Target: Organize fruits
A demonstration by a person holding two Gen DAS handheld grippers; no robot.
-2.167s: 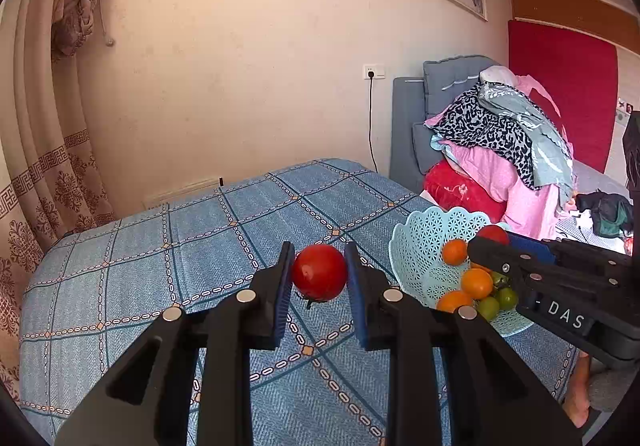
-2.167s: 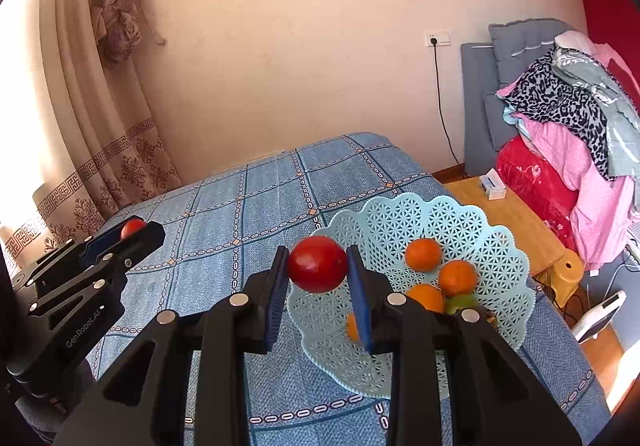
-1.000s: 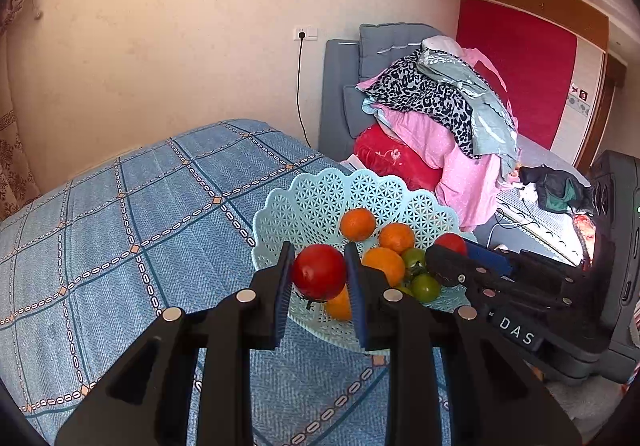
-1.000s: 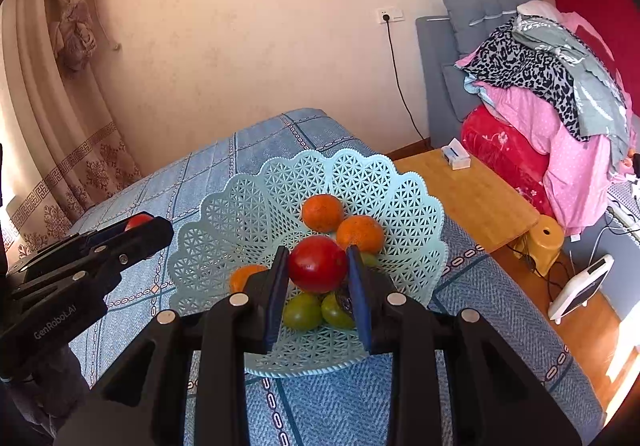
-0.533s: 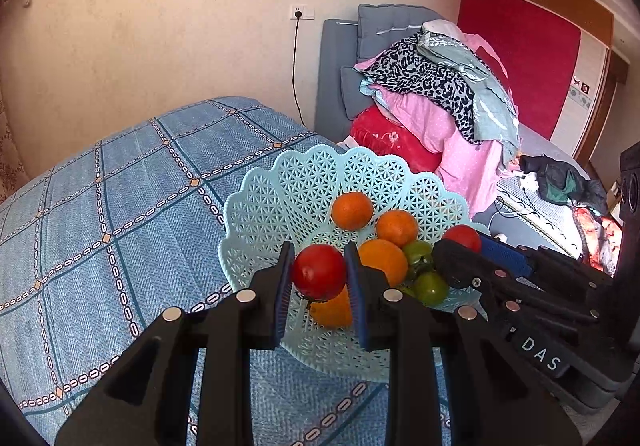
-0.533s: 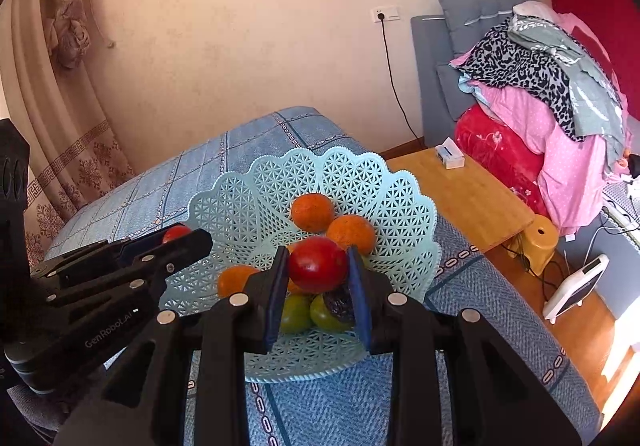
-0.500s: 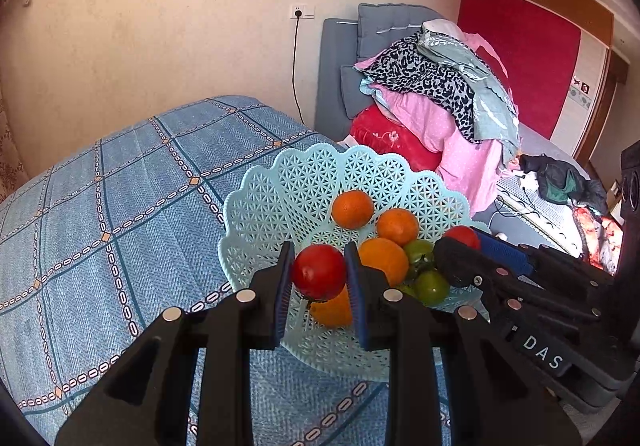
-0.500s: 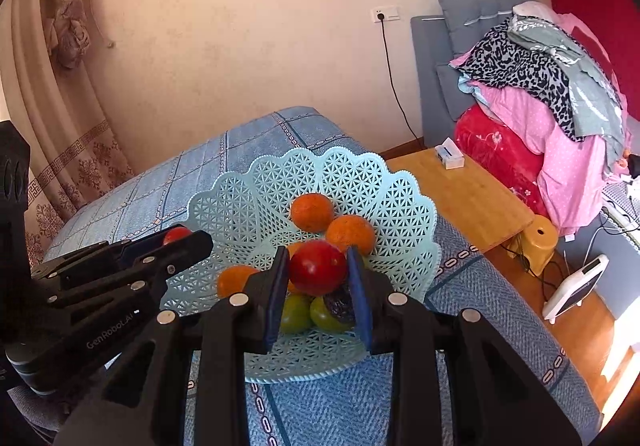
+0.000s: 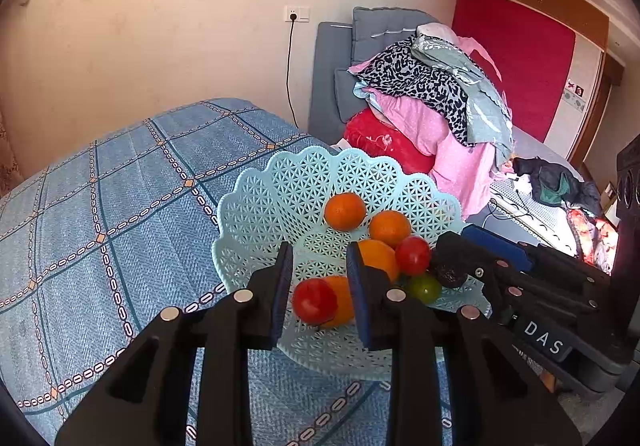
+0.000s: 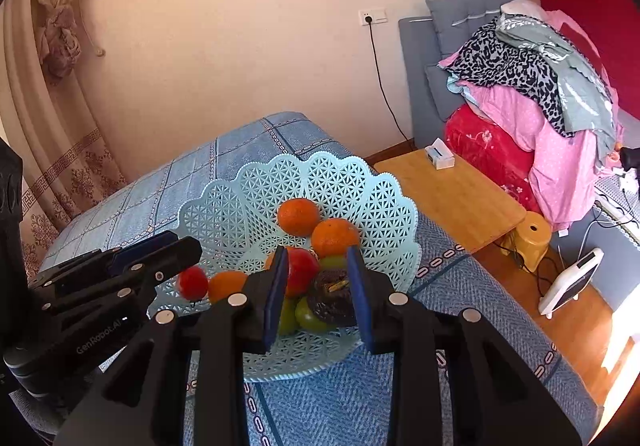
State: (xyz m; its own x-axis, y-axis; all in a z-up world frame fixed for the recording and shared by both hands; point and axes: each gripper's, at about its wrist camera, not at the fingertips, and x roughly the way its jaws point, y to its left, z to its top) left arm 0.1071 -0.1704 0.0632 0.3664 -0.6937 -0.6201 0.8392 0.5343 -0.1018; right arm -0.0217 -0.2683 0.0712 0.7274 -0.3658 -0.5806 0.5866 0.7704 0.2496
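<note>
Left claw (image 9: 319, 288) open, tomato (image 9: 314, 301) lying below between fingers.

piled fruit (image 9: 380, 246) crowds basket (image 9: 260, 214) right half, left half bare

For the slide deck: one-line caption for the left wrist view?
Left claw open above a red tomato lying in the pale blue lattice fruit basket among oranges.
</note>
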